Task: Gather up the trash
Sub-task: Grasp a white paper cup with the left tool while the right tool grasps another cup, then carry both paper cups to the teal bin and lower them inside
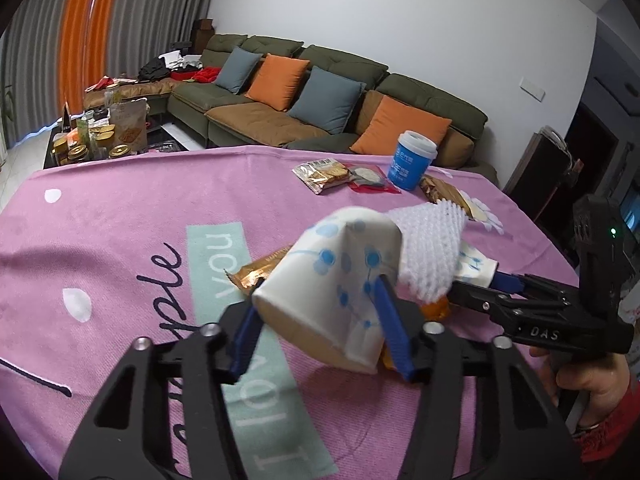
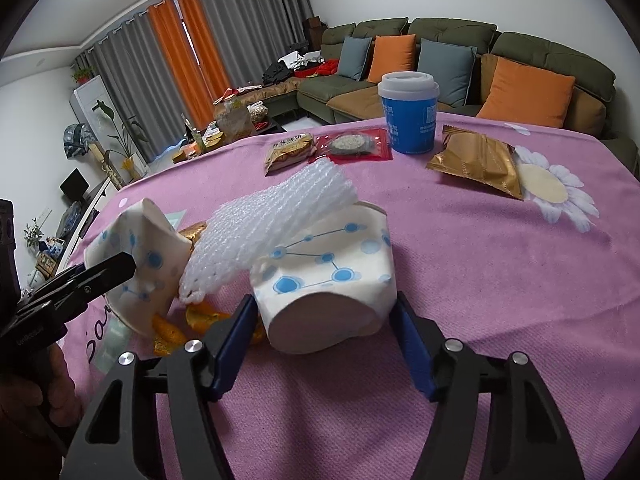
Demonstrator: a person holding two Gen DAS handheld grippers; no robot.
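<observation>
Two crushed white paper cups with blue dots lie on the pink tablecloth [image 1: 120, 240], with a white foam net [image 2: 272, 220] draped between them. My left gripper [image 1: 320, 312] is shut on the left cup [image 1: 328, 264], its blue pads pressing both sides. In the right wrist view the left gripper [image 2: 120, 264] comes in from the left onto that cup [image 2: 148, 240]. My right gripper [image 2: 325, 298] is shut on the right cup [image 2: 328, 264] near its base. Orange peel [image 2: 172, 332] and a gold wrapper [image 1: 260, 268] lie under and behind the cups.
Farther back on the table stand a blue cup with a white lid [image 2: 408, 116], a biscuit packet [image 2: 290, 152], a red snack packet [image 2: 354, 144] and a gold packet [image 2: 476, 164]. A green sofa [image 1: 420, 92] with cushions lies beyond the table's far edge.
</observation>
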